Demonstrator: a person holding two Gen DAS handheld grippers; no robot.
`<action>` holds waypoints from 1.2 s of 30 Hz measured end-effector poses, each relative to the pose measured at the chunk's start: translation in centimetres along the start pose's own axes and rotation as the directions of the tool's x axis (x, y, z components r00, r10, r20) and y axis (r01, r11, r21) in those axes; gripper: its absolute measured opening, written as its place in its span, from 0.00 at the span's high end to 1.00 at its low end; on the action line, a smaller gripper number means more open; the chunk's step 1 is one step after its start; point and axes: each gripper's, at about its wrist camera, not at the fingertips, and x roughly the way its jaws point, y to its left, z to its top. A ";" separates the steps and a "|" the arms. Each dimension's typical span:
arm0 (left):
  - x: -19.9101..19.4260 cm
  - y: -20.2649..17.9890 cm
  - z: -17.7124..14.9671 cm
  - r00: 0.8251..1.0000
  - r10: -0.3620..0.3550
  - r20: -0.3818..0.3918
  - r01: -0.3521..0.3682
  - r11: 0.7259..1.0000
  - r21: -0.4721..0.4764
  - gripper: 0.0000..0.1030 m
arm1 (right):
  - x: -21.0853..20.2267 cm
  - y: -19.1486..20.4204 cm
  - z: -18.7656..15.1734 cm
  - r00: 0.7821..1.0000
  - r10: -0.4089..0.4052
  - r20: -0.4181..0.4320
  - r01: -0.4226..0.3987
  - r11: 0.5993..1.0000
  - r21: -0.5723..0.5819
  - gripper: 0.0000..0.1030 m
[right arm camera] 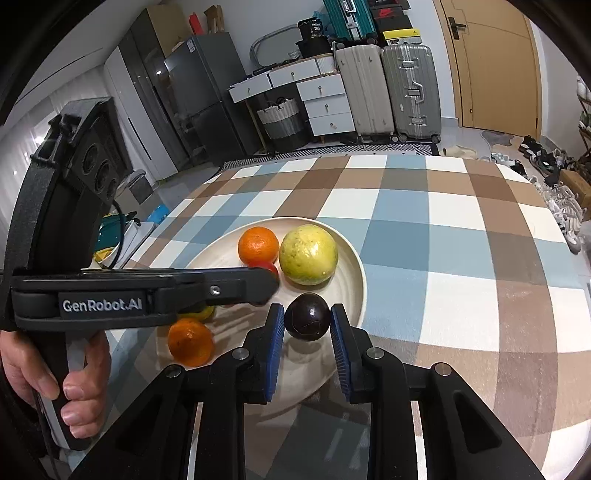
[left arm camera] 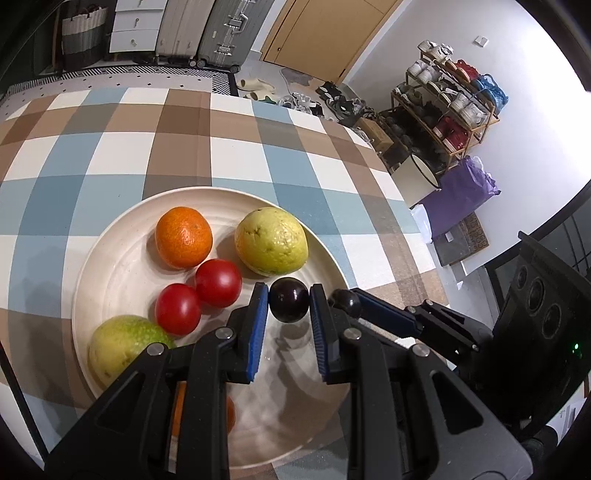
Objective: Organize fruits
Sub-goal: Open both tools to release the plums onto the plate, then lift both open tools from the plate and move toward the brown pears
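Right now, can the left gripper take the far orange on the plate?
Probably not yet: the left gripper is shut on a dark plum, though nothing covers the far orange.

Checked tablecloth (left arm camera: 221,140) in blue, brown and white squares fills the middle of both views. Upper left of left wrist view: striped woven basket (left arm camera: 83,35), white drawer unit (left arm camera: 135,24), two hard suitcases, beige (left arm camera: 181,26) and grey (left arm camera: 231,33). Wooden door (left arm camera: 325,33) top centre. Shoe rack (left arm camera: 448,107) loaded with shoes at upper right, purple bag (left arm camera: 461,192) below it, loose shoes on floor (left arm camera: 332,99) near the door. Right wrist view: dark fridge (right arm camera: 207,96) at upper left, teal suitcase (right arm camera: 347,18) top centre behind the other cases, patterned rug edge (right arm camera: 351,151) just beyond the table.
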 end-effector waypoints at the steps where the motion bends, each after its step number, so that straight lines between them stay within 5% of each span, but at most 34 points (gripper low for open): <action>1: 0.1 0.0 0.1 1.000 0.003 -0.003 -0.003 1.000 -0.003 0.81 | 0.2 0.1 0.0 1.000 -0.002 -0.003 0.002 1.000 -0.003 0.75; 6: 0.1 0.1 0.6 1.000 0.015 -0.005 -0.015 1.000 -0.013 0.81 | 1.2 0.3 0.0 0.998 -0.051 -0.029 0.051 0.999 -0.016 0.71; 10: -1.1 0.1 0.6 1.000 0.022 0.008 -0.022 1.000 -0.012 0.81 | 0.3 0.4 0.0 0.999 -0.050 0.005 0.050 0.999 -0.008 0.54; 36: -14.4 -3.8 -9.7 0.974 0.156 0.163 -0.171 0.982 0.083 0.76 | -11.9 4.6 -3.6 0.980 -0.069 0.186 0.055 0.995 0.077 0.40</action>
